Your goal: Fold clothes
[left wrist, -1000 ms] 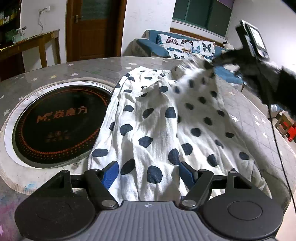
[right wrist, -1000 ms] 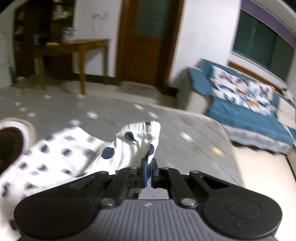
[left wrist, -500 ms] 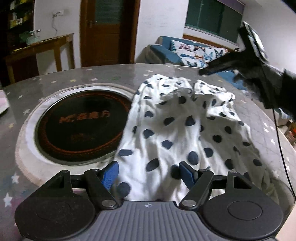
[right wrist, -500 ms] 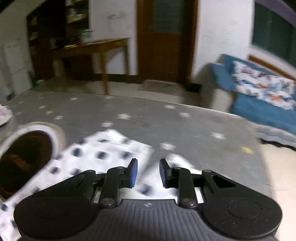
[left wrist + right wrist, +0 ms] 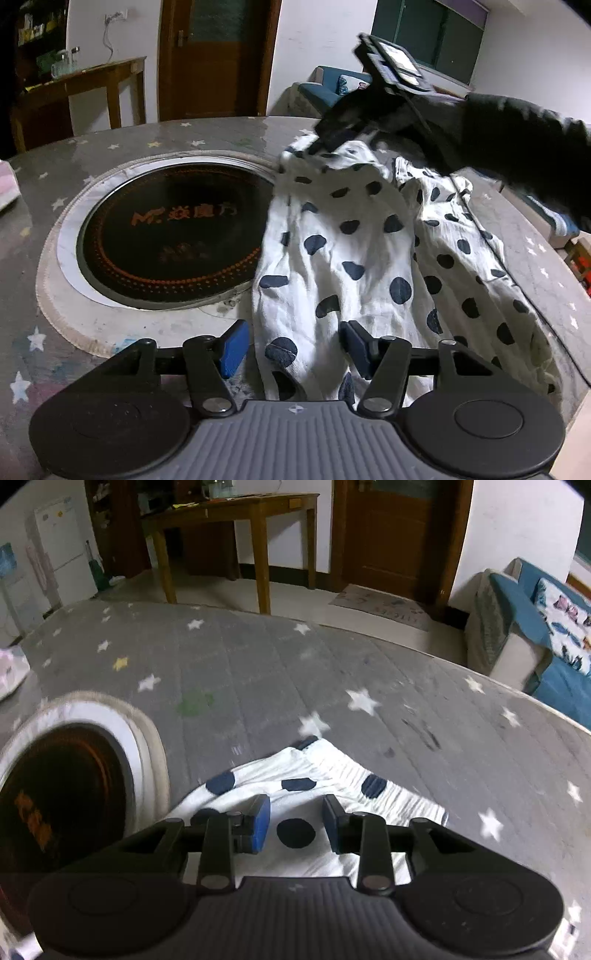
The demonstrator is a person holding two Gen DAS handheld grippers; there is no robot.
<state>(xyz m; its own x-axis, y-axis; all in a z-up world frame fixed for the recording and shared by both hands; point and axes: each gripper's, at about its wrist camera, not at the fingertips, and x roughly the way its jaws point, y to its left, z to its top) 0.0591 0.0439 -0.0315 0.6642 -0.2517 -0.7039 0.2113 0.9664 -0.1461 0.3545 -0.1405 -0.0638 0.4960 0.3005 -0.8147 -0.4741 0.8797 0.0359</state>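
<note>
A white garment with dark blue dots (image 5: 362,243) lies crumpled on the grey star-patterned table (image 5: 221,136), running from near to far. My left gripper (image 5: 293,349) is open, its blue pads on either side of the garment's near end. My right gripper (image 5: 295,823) is open just above the garment's far, elasticated edge (image 5: 332,771). In the left wrist view the right gripper (image 5: 332,136) hovers over that far edge, held by a black-gloved hand (image 5: 517,144).
A round black hotplate (image 5: 170,236) with orange lettering is set in the table left of the garment. A pale bag (image 5: 11,672) lies at the table's left edge. A wooden side table (image 5: 236,528), a door and a blue sofa (image 5: 546,635) stand beyond.
My right gripper let go of the garment's far corner, opened, and moved left and down over the far edge. The garment dropped onto the table. My left gripper stayed open at the near end.
</note>
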